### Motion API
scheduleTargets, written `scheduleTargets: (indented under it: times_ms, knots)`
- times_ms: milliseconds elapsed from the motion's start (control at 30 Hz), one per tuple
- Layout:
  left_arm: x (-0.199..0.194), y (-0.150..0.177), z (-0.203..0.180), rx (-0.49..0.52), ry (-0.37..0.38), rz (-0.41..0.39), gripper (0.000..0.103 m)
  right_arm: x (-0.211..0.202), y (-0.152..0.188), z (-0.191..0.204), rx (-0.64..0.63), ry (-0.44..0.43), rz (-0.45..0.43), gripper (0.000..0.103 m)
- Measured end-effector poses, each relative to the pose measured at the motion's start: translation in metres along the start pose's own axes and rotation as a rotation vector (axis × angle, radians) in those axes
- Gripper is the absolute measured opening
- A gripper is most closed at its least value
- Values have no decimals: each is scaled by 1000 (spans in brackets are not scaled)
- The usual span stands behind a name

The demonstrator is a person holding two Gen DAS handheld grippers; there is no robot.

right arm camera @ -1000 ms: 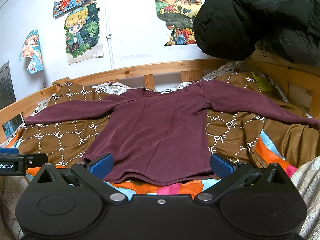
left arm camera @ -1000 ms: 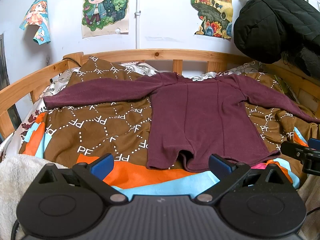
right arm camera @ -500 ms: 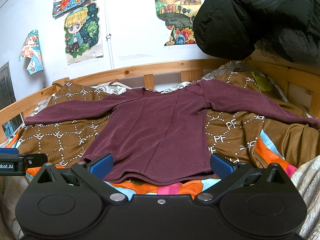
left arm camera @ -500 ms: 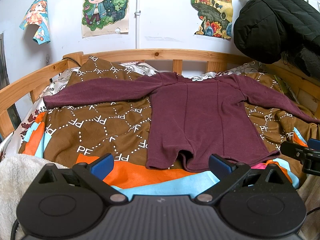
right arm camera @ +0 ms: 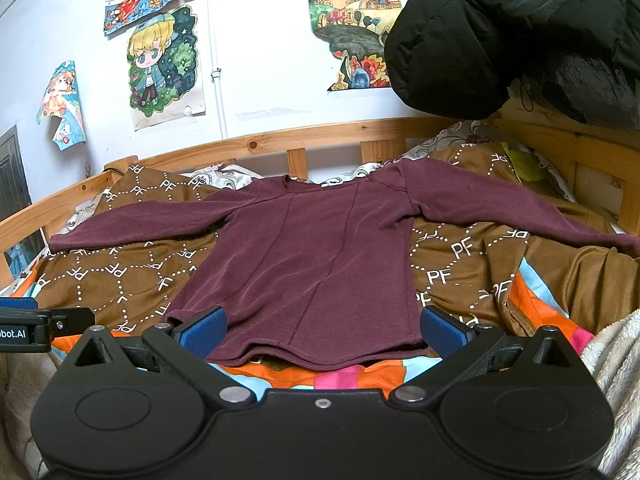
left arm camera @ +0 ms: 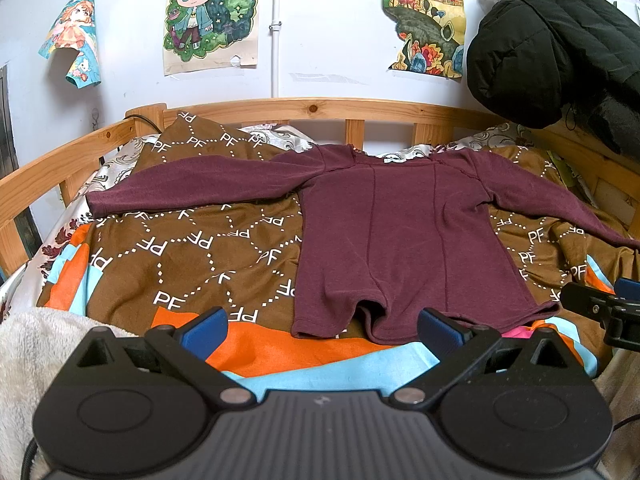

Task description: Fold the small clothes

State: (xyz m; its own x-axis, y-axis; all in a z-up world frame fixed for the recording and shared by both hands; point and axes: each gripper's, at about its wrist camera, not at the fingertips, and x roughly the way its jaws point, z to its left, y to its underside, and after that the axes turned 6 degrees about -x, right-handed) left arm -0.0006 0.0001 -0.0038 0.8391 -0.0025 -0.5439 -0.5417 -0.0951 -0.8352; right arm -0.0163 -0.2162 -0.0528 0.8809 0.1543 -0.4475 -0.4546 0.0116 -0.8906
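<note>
Maroon long-sleeved top (left arm camera: 404, 240) lies flat on a brown patterned blanket (left arm camera: 192, 248), both sleeves spread wide, hem nearest the camera and slightly rumpled. Left tool (left arm camera: 322, 326) hovers just short of the hem, blue pads spread wide, nothing between them. Right tool (left arm camera: 600, 306) enters at right edge. Wooden bed rail (left arm camera: 312, 106) behind; black jacket (left arm camera: 552, 44) hangs upper right.

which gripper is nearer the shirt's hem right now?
Right. The right gripper sits centred at the maroon shirt's hem; the left gripper sits off its left corner, over the orange bedding. Both open, empty.
</note>
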Motion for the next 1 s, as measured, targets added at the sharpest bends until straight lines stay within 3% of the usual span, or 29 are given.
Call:
scheduleTargets:
  times_ms: [1000]
  knots:
    - [1,1,-5,-1,0,9,103,-2,-2,1,1,4,2,103]
